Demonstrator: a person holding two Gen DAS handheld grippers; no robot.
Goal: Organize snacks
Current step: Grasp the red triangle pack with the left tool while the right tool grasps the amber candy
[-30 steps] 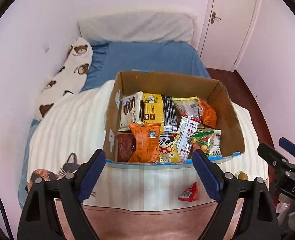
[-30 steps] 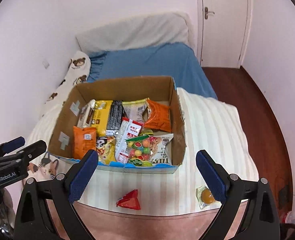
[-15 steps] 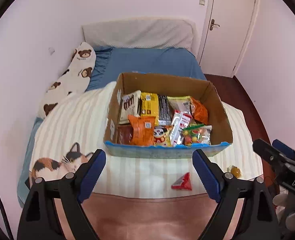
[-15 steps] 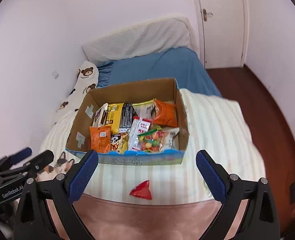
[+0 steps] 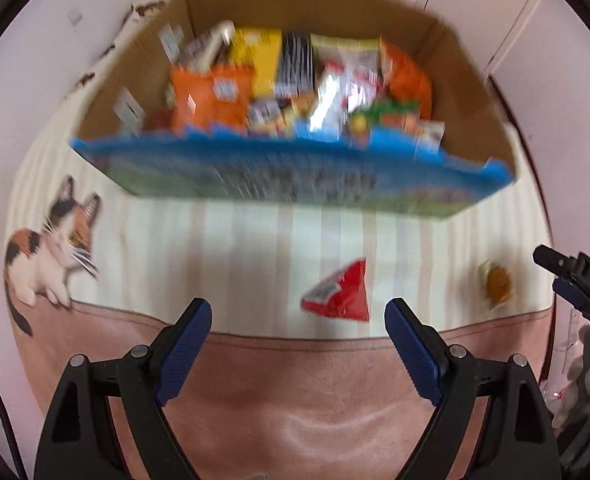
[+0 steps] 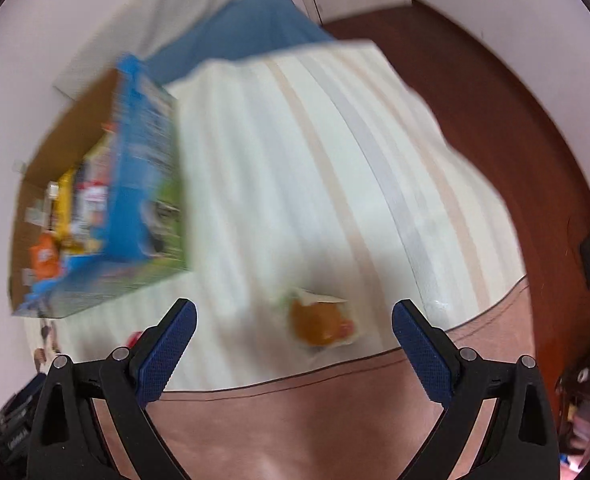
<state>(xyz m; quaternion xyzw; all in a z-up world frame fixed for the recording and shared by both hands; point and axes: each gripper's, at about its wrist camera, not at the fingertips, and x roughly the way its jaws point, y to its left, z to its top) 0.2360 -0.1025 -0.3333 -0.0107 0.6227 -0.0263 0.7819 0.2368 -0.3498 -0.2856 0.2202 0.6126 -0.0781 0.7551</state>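
Observation:
A cardboard box (image 5: 475, 80) with a blue printed front wall holds several snack packets; it also shows in the right wrist view (image 6: 147, 184). A red triangular packet (image 5: 341, 294) lies on the striped blanket in front of it, just ahead of my open, empty left gripper (image 5: 298, 322). A clear packet with an orange sweet (image 5: 497, 282) lies further right. In the right wrist view that packet (image 6: 321, 320) sits between the fingertips of my open, empty right gripper (image 6: 293, 324). The right gripper (image 5: 575, 280) shows at the left view's right edge.
The striped cream blanket (image 5: 215, 248) has a pink border (image 5: 295, 392) near me and a cat print (image 5: 51, 248) at the left. A dark wooden floor (image 6: 515, 140) lies to the right of the bed. Both views are motion-blurred.
Both grippers have moved down and forward toward the blanket. The right one has swung right, over the orange sweet packet. The left one has closed in on the red packet.

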